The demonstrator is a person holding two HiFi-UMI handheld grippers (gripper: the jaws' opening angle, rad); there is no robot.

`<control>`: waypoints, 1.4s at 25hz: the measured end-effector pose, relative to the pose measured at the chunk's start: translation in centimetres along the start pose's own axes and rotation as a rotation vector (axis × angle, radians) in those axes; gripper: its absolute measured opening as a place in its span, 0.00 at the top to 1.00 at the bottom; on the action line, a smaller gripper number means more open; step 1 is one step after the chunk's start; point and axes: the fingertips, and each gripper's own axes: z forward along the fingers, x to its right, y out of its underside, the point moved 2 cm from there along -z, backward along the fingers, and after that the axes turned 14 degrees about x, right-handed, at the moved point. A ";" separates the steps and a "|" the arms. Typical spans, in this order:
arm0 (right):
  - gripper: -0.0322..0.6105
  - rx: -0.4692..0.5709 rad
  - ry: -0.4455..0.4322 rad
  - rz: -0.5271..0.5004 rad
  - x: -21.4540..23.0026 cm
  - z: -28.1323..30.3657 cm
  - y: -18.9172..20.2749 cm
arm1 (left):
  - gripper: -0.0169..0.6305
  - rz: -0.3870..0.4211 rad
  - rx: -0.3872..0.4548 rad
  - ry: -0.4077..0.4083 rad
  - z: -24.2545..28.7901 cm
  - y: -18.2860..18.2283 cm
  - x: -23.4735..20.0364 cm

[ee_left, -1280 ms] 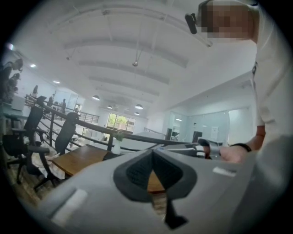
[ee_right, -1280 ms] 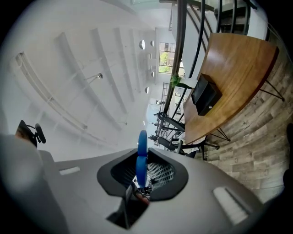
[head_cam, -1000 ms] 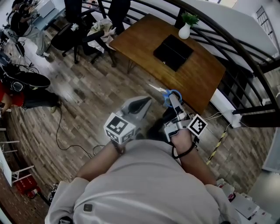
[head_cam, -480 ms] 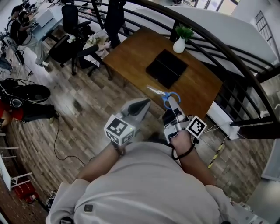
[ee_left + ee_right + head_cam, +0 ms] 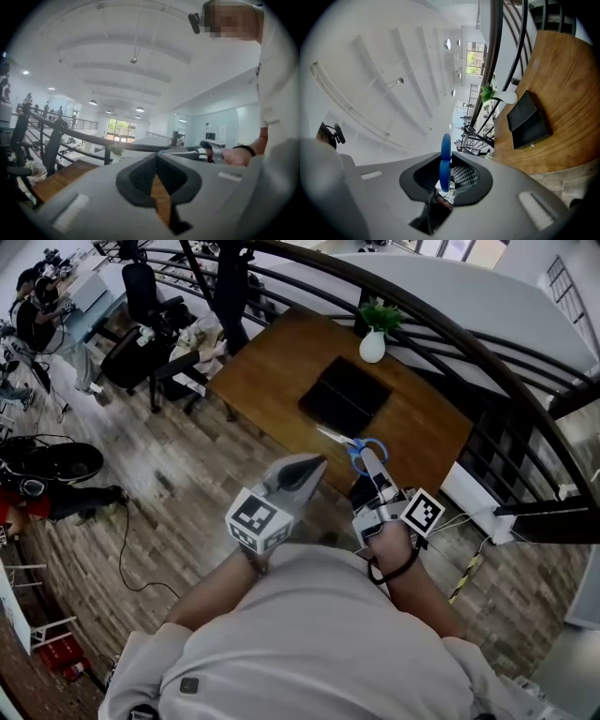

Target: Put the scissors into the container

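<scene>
The right tool [image 5: 367, 457] is clamping the scissors [image 5: 349, 441] by their blue plastic loops at centre frame. The flat black rectangular container [image 5: 345, 396] is lying above on the wooden counter [image 5: 272, 343]. The left tool [image 5: 305, 468] is resting closed and empty.

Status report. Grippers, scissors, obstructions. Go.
Left gripper shut, empty. Right gripper shut on scissors. Black container on wooden table ahead; vase stands behind it, apart.

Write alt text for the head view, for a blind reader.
From above, the right gripper holds blue-handled scissors, blades toward a wooden table bearing a black container and a white vase with a plant. The left gripper, shut and empty, is beside it.
</scene>
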 end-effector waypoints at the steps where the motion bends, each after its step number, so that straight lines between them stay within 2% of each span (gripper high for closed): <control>1: 0.86 0.009 0.005 -0.004 0.3 0.0 -0.4 | 0.97 -0.008 0.000 0.007 0.3 0.1 -0.2; 5: 0.86 0.053 0.025 0.006 1.1 0.7 -1.7 | 0.97 -0.047 -0.015 0.042 2.0 0.6 -0.9; 12: 0.86 0.116 0.049 -0.021 2.1 2.6 -3.2 | 0.97 -0.064 -0.024 0.111 4.7 1.0 -3.5; 17: 0.86 0.167 0.060 -0.039 2.9 4.7 -3.4 | 0.97 -0.076 -0.040 0.189 5.9 1.3 -5.5; 21: 0.86 0.202 0.059 -0.046 3.0 7.3 -2.3 | 0.97 -0.074 -0.043 0.233 6.1 0.5 -8.7; 29: 0.86 0.315 0.048 -0.062 2.9 15.1 1.5 | 0.97 -0.049 -0.049 0.330 5.2 -2.7 -17.9; 35: 0.86 0.368 0.052 -0.059 2.9 18.2 5.0 | 0.97 -0.073 -0.076 0.386 3.5 -3.2 -22.3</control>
